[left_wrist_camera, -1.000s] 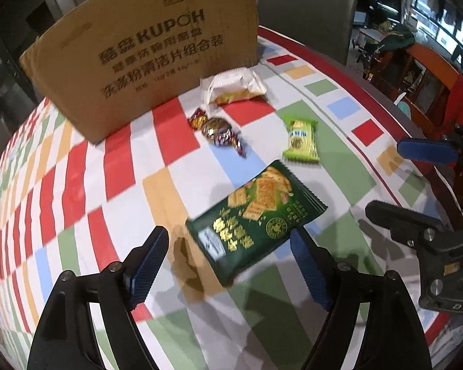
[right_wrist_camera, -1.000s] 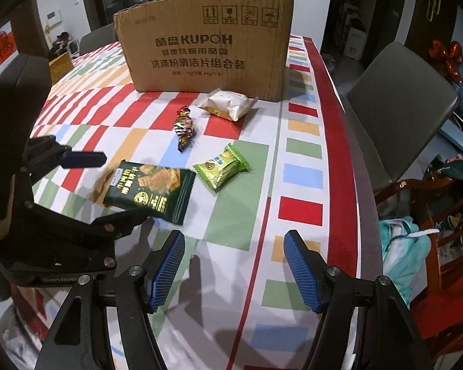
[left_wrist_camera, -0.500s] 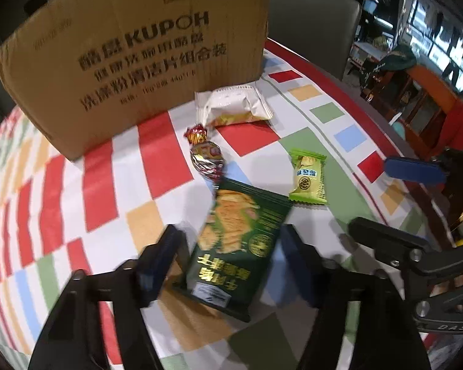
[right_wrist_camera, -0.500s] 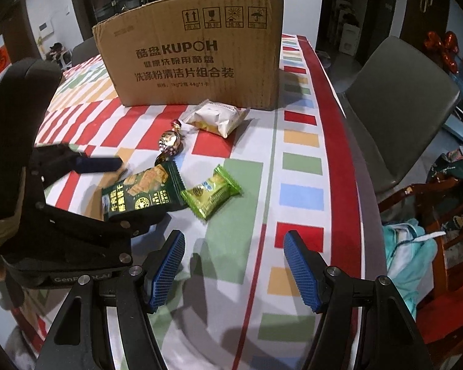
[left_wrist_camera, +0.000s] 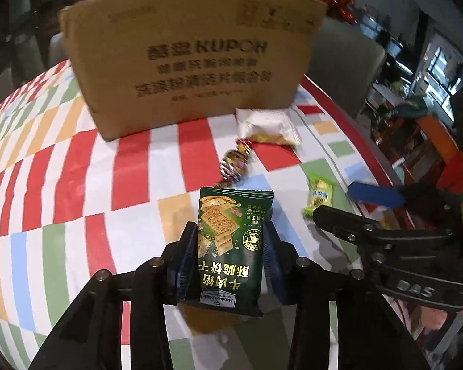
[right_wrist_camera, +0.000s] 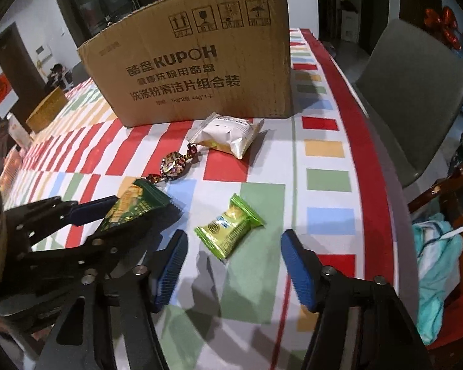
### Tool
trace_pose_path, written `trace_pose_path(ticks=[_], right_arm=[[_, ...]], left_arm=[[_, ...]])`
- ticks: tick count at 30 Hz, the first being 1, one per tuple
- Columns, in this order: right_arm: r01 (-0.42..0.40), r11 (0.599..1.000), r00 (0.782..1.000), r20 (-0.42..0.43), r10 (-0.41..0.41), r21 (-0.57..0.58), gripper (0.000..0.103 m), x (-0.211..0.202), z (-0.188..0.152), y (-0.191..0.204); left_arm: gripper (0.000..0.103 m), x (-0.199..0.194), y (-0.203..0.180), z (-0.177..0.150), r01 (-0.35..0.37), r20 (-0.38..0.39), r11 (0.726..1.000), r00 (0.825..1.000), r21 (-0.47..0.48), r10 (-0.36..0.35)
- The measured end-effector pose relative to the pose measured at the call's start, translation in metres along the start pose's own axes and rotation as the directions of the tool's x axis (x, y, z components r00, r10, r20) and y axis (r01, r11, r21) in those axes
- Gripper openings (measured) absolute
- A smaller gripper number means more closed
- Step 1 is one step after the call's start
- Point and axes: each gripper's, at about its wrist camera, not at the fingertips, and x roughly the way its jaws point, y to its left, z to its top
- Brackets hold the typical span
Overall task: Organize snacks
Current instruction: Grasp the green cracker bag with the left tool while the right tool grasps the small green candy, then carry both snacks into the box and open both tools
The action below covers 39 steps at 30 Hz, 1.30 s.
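Four snacks near the right edge of the checked bench (right_wrist_camera: 321,191). Dark green cracker packet (left_wrist_camera: 228,246), lettered "Member's Mark", clamped in left hand-held gripper (left_wrist_camera: 231,259) above the cloth. Right hand-held gripper (right_wrist_camera: 231,265) spread wide, nothing held, just short of light green packet (right_wrist_camera: 230,229). Foil candy (right_wrist_camera: 173,165) and white pouch (right_wrist_camera: 227,135) before cardboard box (right_wrist_camera: 200,71) printed "KUPOH".

Box (right_wrist_camera: 197,71) stands twd worktop (right_wrist_camera: 321,148) far edge; pillow pack (right_wrist_camera: 227,137) just before it, candy (right_wrist_camera: 173,165) nearer, small pack (right_wrist_camera: 230,231) nearest, by right edge.
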Motion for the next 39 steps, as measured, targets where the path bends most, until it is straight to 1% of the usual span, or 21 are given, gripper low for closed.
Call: trace_pose_path(ticks=[1, 3, 9, 13, 17, 21, 25, 32, 39], right_arm=[[-0.002, 1.0, 1.0, -0.008, 0.002, 0.009, 0.054, 0.003, 0.001, 0.0], [-0.01, 1.0, 1.0, -0.016, 0.011, 0.025, 0.054, 0.008, 0.004, 0.0], [0.0, 1.0, 1.0, -0.018, 0.0, 0.016, 0.045, 0.019, 0.012, 0.008], [0.039, 0.999, 0.999, -0.017, -0.039, -0.017, 0.033, 0.023, 0.016, 0.014], [0.07, 0.995, 0.997, -0.01, -0.071, -0.068, 0.032, 0.025, 0.014, 0.022], [0.052, 0.997, 0.999, -0.007, -0.053, -0.064, 0.032, 0.019, 0.014, 0.022], [0.037, 0.997, 0.999, 0.022, -0.035, -0.073, 0.032, 0.006, 0.017, 0.024], [0.018, 0.996, 0.993, 0.114, -0.007, -0.091, 0.032, -0.03, 0.029, 0.029], [0.012, 0.992, 0.975, 0.22, 0.015, -0.123, 0.032, -0.068, 0.045, 0.039]], left_arm=[[0.041, -0.002, 0.001, 0.001, 0.0, 0.006, 1.0, 1.0, -0.007, 0.0], [0.041, -0.003, 0.002, 0.002, 0.002, 0.011, 1.0, 1.0, -0.017, -0.002], [0.041, -0.006, 0.005, 0.004, -0.005, 0.028, 0.999, 1.0, -0.036, 0.006], [0.041, -0.009, 0.009, 0.004, -0.002, 0.032, 0.998, 0.999, -0.061, 0.004], [0.041, -0.01, 0.01, 0.004, -0.006, 0.037, 0.997, 0.999, -0.078, 0.009], [0.041, -0.016, 0.012, 0.004, 0.002, 0.047, 0.995, 0.999, -0.098, 0.003], [0.041, -0.027, 0.013, 0.006, 0.003, 0.076, 0.994, 0.997, -0.107, 0.005], [0.041, -0.059, 0.01, 0.016, -0.004, 0.155, 0.994, 0.988, -0.111, 0.021], [0.041, -0.089, 0.007, 0.033, -0.014, 0.235, 0.995, 0.971, -0.099, 0.038]])
